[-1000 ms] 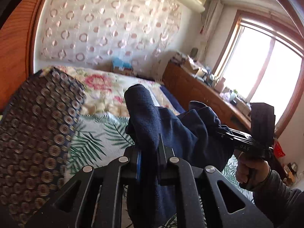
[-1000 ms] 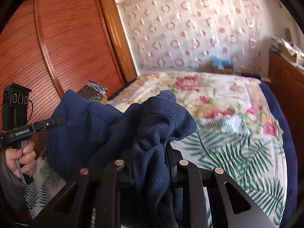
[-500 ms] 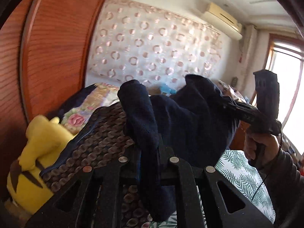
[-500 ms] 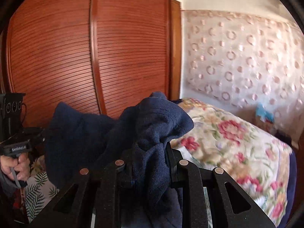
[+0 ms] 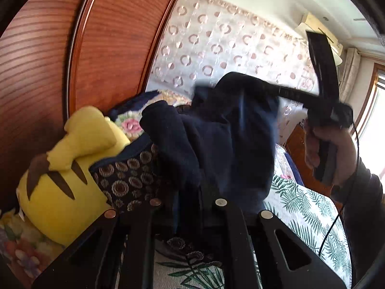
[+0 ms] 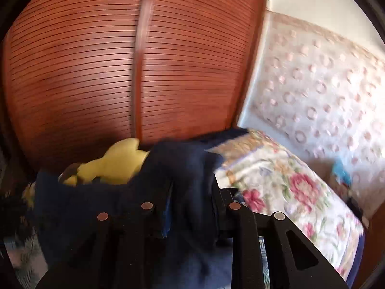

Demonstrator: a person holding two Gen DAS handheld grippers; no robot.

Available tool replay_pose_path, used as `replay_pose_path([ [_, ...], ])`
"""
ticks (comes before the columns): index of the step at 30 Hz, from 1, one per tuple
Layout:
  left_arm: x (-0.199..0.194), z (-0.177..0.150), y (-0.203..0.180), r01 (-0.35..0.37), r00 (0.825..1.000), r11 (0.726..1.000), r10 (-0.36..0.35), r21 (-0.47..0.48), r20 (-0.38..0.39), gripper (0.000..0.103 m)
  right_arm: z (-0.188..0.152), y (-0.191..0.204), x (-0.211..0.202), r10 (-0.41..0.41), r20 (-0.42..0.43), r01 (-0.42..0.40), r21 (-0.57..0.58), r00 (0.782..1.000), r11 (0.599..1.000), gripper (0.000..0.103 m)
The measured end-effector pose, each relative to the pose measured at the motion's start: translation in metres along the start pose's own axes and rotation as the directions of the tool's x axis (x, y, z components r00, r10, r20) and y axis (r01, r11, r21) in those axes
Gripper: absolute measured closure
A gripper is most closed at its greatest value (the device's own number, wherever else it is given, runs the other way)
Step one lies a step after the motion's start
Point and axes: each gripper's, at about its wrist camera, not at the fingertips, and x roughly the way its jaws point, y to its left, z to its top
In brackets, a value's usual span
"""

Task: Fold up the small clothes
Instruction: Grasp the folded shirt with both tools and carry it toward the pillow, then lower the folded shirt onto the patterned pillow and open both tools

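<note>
A: Fingers of the left gripper (image 5: 189,207) are pinching a fold of the navy garment (image 5: 216,139), nearly closed on it. It is hanging between the two grippers, above the bed (image 5: 305,207).

B: And the right gripper (image 6: 191,207)?

A: Its jaws have just been opening, and the cloth (image 6: 178,168) is sitting between them. Whether the pads are pressing on it I cannot tell; that view is blurred.

B: What is the left camera giving us that the right is not?

A: It is showing the right gripper from outside (image 5: 243,89), a hand (image 5: 329,149) gripping its handle, the cloth draping off its tip. It is also showing a dark patterned pillow (image 5: 125,180) beside the yellow plush (image 5: 67,168), palm-leaf bedding, and a window (image 5: 377,120).

B: And the right camera?

A: It is facing the slatted wardrobe (image 6: 96,72), with the plush (image 6: 115,166) peeking over the cloth, the rose-print cover (image 6: 276,185), and the curtain (image 6: 324,84).
</note>
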Motion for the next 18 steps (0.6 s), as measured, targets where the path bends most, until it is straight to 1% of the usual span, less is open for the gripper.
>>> replay_pose_path([
  [1, 0.0, -0.002, 0.0, -0.003, 1.0, 1.0, 0.003, 0.003, -0.002, 0.09, 0.002, -0.003, -0.006, -0.031, 0.011, 0.03, 0.031, 0.999, 0.999, 0.059],
  [2, 0.0, -0.003, 0.0, -0.009, 1.0, 1.0, 0.009, 0.008, 0.001, 0.09, 0.004, -0.009, -0.01, -0.065, 0.027, 0.063, 0.068, 0.997, 0.996, 0.058],
  [3, -0.002, -0.003, 0.0, -0.012, 1.0, 1.0, 0.012, 0.01, 0.001, 0.09, 0.005, -0.012, -0.016, -0.071, 0.051, 0.065, 0.098, 0.996, 0.993, 0.058],
  [5, -0.003, -0.004, 0.0, -0.014, 1.0, 1.0, 0.014, 0.007, -0.001, 0.09, 0.0, -0.015, -0.025, -0.028, 0.075, 0.02, 0.108, 0.997, 0.994, 0.058],
  [7, -0.005, -0.006, 0.0, -0.022, 1.0, 1.0, 0.022, -0.002, -0.004, 0.09, -0.009, -0.01, -0.024, 0.016, 0.039, -0.019, 0.094, 0.999, 0.995, 0.058],
  [9, -0.004, -0.007, 0.001, -0.03, 1.0, 1.0, 0.03, -0.002, -0.004, 0.09, -0.021, -0.005, -0.012, 0.063, -0.004, -0.063, 0.088, 0.998, 0.994, 0.058],
  [11, -0.002, -0.009, 0.001, -0.044, 0.999, 0.999, 0.044, 0.006, -0.005, 0.09, -0.034, -0.001, 0.004, 0.068, -0.054, -0.063, 0.086, 0.996, 0.994, 0.058],
  [13, 0.001, -0.01, 0.001, -0.057, 0.998, 0.998, 0.057, 0.016, -0.011, 0.09, -0.041, -0.005, 0.035, 0.075, -0.114, -0.061, 0.122, 0.991, 0.991, 0.058],
  [14, 0.003, -0.01, 0.001, -0.063, 0.998, 0.998, 0.064, 0.02, -0.016, 0.09, -0.048, -0.008, 0.049, 0.083, -0.135, -0.061, 0.159, 0.987, 0.985, 0.055],
  [15, 0.004, -0.009, -0.001, -0.069, 0.997, 0.997, 0.07, 0.023, -0.02, 0.09, -0.052, -0.013, 0.062, 0.098, -0.141, -0.069, 0.201, 0.985, 0.977, 0.054],
  [16, 0.006, -0.008, -0.002, -0.077, 0.997, 0.997, 0.078, 0.027, -0.023, 0.09, -0.053, -0.015, 0.066, 0.097, -0.106, -0.072, 0.218, 0.99, 0.973, 0.054],
  [17, 0.008, -0.008, -0.002, -0.084, 0.996, 0.996, 0.084, 0.031, -0.026, 0.09, -0.054, -0.015, 0.066, 0.088, -0.071, -0.072, 0.204, 0.994, 0.976, 0.054],
  [18, 0.008, -0.009, -0.003, -0.088, 0.996, 0.995, 0.089, 0.036, -0.027, 0.09, -0.051, -0.012, 0.07, 0.079, -0.064, -0.066, 0.187, 0.995, 0.98, 0.054],
])
